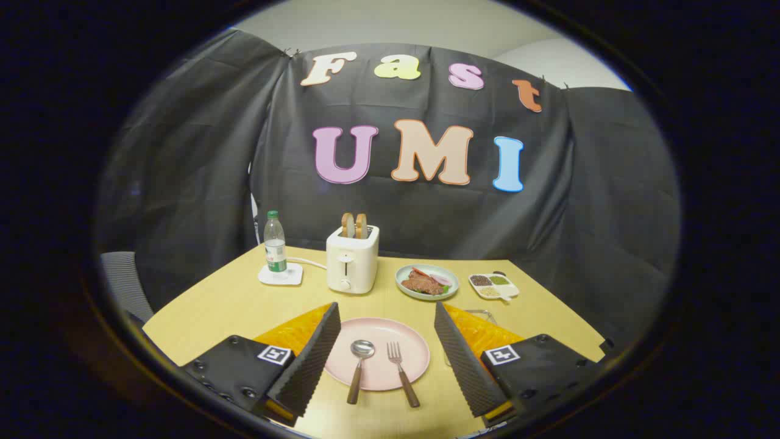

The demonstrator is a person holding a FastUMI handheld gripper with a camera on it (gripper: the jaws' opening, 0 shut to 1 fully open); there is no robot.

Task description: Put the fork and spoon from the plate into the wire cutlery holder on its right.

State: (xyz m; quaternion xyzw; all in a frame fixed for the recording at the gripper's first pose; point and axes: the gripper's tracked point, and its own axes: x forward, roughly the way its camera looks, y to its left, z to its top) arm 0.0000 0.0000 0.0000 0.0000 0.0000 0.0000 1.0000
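With tool (386,341) fingers spread — spoon (359,366), fork (401,369) on plate (378,332).

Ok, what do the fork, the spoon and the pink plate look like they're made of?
Fork and spoon: shiny grey heads, likely polished metal; matte brown handles, possibly wood or a wood-look plastic. Plate: even pink, soft sheen, could be ceramic or plastic; hard to tell. The tongs stand open, with the plate between the fingers.

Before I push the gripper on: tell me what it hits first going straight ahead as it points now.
The gripper is open, its fingers either side of the pink plate. Straight on it would probably meet the spoon and fork on the plate first; the toaster stands well beyond. Depth is uncertain.
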